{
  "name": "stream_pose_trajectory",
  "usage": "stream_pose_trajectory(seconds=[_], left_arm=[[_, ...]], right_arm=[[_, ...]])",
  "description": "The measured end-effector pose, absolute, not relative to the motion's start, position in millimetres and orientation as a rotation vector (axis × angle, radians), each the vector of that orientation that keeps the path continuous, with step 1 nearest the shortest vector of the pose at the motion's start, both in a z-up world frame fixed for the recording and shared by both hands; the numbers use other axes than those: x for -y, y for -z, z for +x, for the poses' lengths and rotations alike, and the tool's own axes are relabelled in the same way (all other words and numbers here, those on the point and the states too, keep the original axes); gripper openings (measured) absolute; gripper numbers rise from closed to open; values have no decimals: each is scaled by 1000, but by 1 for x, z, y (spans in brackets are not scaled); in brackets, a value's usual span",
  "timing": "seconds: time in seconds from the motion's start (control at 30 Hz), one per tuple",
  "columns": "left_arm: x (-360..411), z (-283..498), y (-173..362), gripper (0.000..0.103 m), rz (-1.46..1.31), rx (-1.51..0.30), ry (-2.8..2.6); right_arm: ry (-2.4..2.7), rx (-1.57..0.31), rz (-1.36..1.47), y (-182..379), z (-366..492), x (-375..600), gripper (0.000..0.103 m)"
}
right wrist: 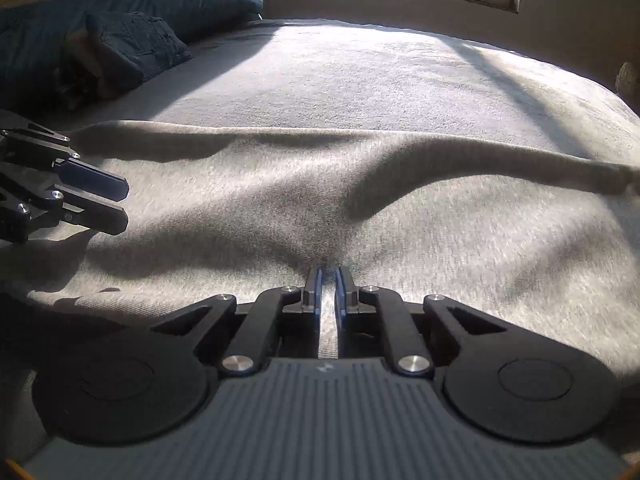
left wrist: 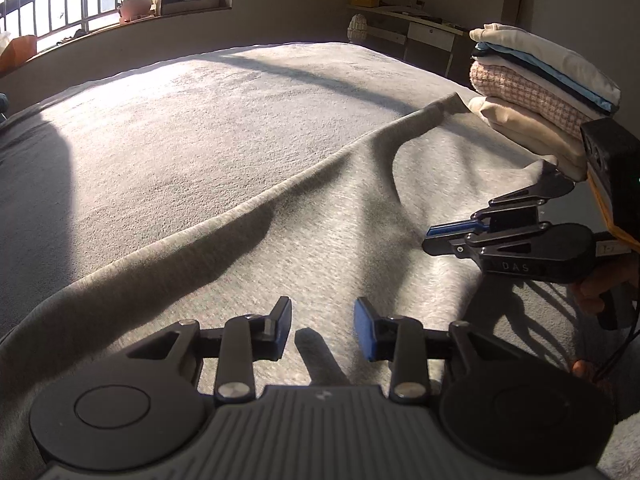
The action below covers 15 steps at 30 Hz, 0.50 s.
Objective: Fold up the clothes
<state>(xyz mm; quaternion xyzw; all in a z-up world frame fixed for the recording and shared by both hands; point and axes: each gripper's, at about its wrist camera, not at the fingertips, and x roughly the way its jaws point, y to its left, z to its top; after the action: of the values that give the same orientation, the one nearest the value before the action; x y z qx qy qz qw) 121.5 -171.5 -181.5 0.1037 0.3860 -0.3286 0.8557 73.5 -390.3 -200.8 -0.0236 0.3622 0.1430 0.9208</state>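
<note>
A grey sweatshirt [left wrist: 280,240] [right wrist: 400,240] lies spread on the bed. One long sleeve [left wrist: 360,148] [right wrist: 520,164] stretches away toward the folded stack. My left gripper [left wrist: 323,322] [right wrist: 125,202] hovers open just above the sweatshirt's body, with nothing between its pads. My right gripper [right wrist: 328,280] [left wrist: 427,240] is rolled onto its side over the cloth near the armpit crease. Its blue pads stand almost together, with only a thin slit between them. I see no cloth lifted between them. A hand [left wrist: 592,292] holds its grip.
A stack of folded clothes [left wrist: 540,80] sits on the bed at the right. Dark jeans [right wrist: 136,48] and a blue duvet [right wrist: 200,4] lie at the far left. The grey bed cover [left wrist: 200,100] runs to a barred window, with a desk [left wrist: 420,28] behind.
</note>
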Motion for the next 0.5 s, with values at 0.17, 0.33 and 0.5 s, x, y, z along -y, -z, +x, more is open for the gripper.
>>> stream_pose_trajectory(seconds=[0.17,0.33,0.5], left_arm=[[177,143,181,35,241,-791,660],[171,165,168,50,346,-737,627],[164,197,172,62,478,-769,633]], right_arm=[[-281,-755,49,216,84,404,7],[-298,-751,22,221,85,403,7],[-312,-750,33,222,80,406,7]])
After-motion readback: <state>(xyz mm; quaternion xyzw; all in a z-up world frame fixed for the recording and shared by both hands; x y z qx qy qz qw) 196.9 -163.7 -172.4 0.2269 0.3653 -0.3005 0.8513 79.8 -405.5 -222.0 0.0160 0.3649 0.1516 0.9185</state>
